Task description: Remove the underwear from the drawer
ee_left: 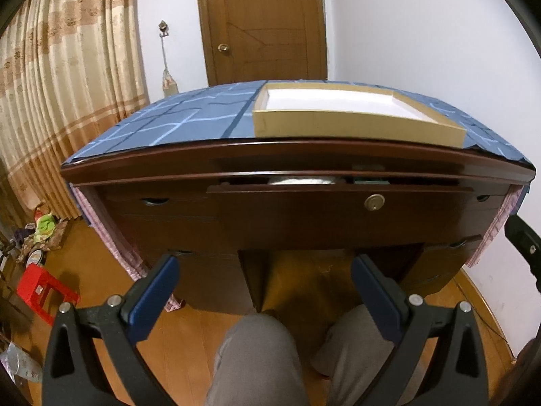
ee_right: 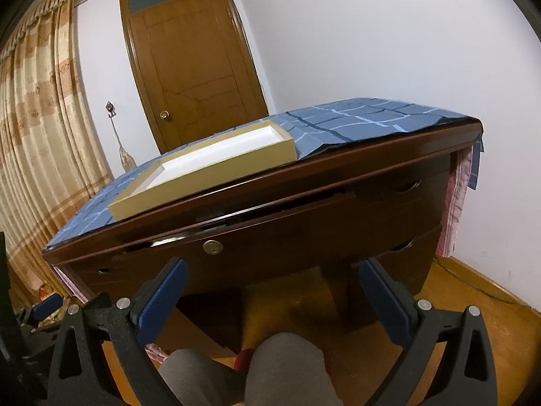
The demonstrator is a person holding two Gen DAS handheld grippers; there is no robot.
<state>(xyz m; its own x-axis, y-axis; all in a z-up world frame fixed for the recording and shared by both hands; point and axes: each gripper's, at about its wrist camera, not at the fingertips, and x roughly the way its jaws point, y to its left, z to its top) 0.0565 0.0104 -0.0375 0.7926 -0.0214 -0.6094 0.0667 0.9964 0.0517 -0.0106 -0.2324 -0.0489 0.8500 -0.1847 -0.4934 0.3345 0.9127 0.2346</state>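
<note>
A dark wooden desk has a centre drawer (ee_left: 338, 206) with a round brass lock (ee_left: 374, 202); it stands slightly ajar. Pale fabric (ee_left: 301, 180) and something green show through the gap at its top edge. The drawer also shows in the right wrist view (ee_right: 270, 233), with its lock (ee_right: 212, 247). My left gripper (ee_left: 265, 272) is open and empty, held in front of the desk below the drawer. My right gripper (ee_right: 272, 279) is open and empty, also just below the drawer front.
An empty shallow cardboard box (ee_left: 355, 127) sits on the blue patterned cloth (ee_left: 175, 121) on the desk top. The person's grey-trousered knees (ee_left: 257, 355) are under the grippers. A red stool (ee_left: 40, 291) and clutter lie on the floor at the left. A wooden door (ee_left: 263, 23) stands behind.
</note>
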